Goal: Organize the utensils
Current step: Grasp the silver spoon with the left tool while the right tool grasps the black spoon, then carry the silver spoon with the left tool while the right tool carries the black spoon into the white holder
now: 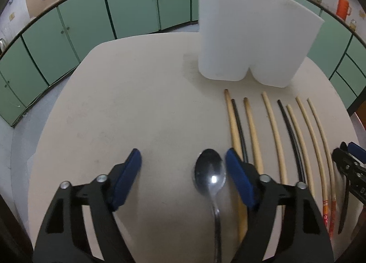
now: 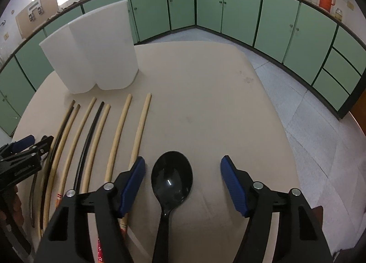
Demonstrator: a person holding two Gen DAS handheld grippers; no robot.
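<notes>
Both hand-held grippers are wide apart and holding nothing. The left hand-held gripper sits low over the worktop with the metal spoon between its fingers, but way off-centre, almost touching the right pad. The right hand-held gripper straddles the black spoon, which sits nearer its left pad.

What I'd worry about: closing like this, one pad hits first and shoves the spoon sideways instead of pinching it. The metal spoon is just beside the nearest chopstick, and that right finger already looks to be over it, so I reckon it could drag a stick along or scatter the row. Both spoons lie flat and look slick, so a pinch on the curved bowl might squirt out.

The chopsticks lie in a rough row between the two spoons, pale ones mixed with two black, tips pointing far. The white holder stands upright at the far end of the row; I can't see inside it.
</notes>
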